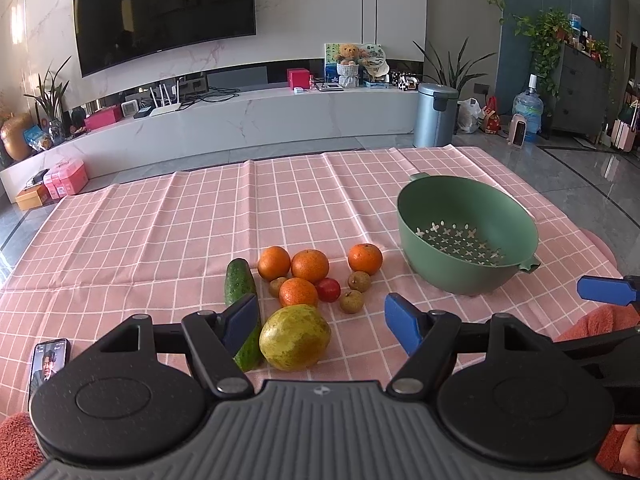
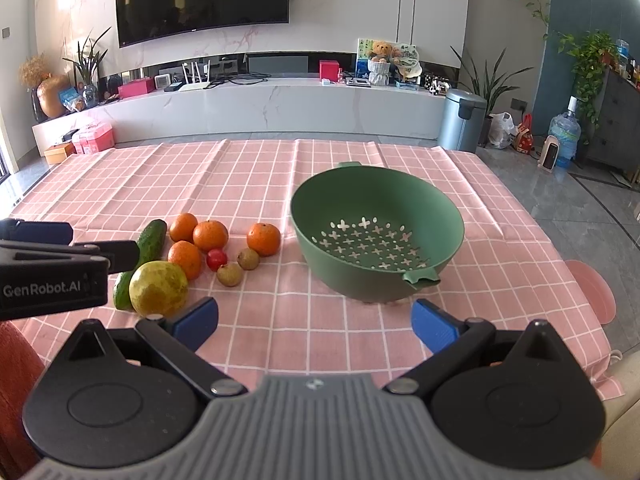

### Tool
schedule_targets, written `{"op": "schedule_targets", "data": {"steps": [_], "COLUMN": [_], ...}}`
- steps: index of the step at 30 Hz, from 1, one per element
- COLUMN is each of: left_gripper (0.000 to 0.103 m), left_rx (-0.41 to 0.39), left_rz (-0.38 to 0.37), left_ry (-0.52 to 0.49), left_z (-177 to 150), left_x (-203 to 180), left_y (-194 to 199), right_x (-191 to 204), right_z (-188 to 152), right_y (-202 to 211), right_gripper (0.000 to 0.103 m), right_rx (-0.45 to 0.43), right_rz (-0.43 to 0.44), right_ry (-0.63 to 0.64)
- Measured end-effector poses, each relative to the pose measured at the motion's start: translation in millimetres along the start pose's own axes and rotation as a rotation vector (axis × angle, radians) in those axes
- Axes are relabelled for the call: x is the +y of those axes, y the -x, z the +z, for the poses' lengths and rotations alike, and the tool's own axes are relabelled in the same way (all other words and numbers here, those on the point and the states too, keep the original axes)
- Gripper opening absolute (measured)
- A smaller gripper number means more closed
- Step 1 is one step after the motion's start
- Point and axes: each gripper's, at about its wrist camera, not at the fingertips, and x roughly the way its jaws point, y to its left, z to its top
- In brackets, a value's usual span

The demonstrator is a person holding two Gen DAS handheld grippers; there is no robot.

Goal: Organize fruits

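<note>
A pile of fruit lies on the pink checked tablecloth (image 1: 160,232): a yellow-green pear-like fruit (image 1: 295,337) (image 2: 158,289), a cucumber (image 1: 239,283) (image 2: 150,241), several oranges (image 1: 309,266) (image 2: 210,235), a small red fruit (image 1: 328,289) (image 2: 217,259) and small brown fruits (image 1: 351,301) (image 2: 229,274). An empty green colander (image 1: 466,236) (image 2: 376,236) stands to their right. My left gripper (image 1: 322,328) is open, just short of the yellow-green fruit. My right gripper (image 2: 316,322) is open and empty in front of the colander.
A phone (image 1: 48,362) lies at the table's near left edge. A pink round object (image 2: 592,292) pokes out at the right table edge. The right gripper's blue fingertip (image 1: 606,290) shows at the right of the left wrist view. Beyond the table is a TV cabinet (image 1: 240,120).
</note>
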Motion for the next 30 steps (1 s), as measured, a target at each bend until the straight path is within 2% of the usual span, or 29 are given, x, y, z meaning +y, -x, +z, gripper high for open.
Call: {"op": "schedule_targets", "data": {"steps": [25,30], "left_gripper": [0.085,0.085], "left_rx": [0.024,0.043], "left_rz": [-0.008,-0.032], "left_ry": [0.022,0.038], "left_z": [1.0,1.0], "left_x": [4.1,5.6], "left_y": [-0.3,-1.9], "right_x": [-1.0,-0.8], "right_z": [1.5,1.1], "right_y": [-4.2,-7.1], "right_gripper": [0.099,0.099], "right_rx": [0.023,0.031], "right_rz": [-0.004,-0.004], "right_ry": [-0.006,-0.014]}}
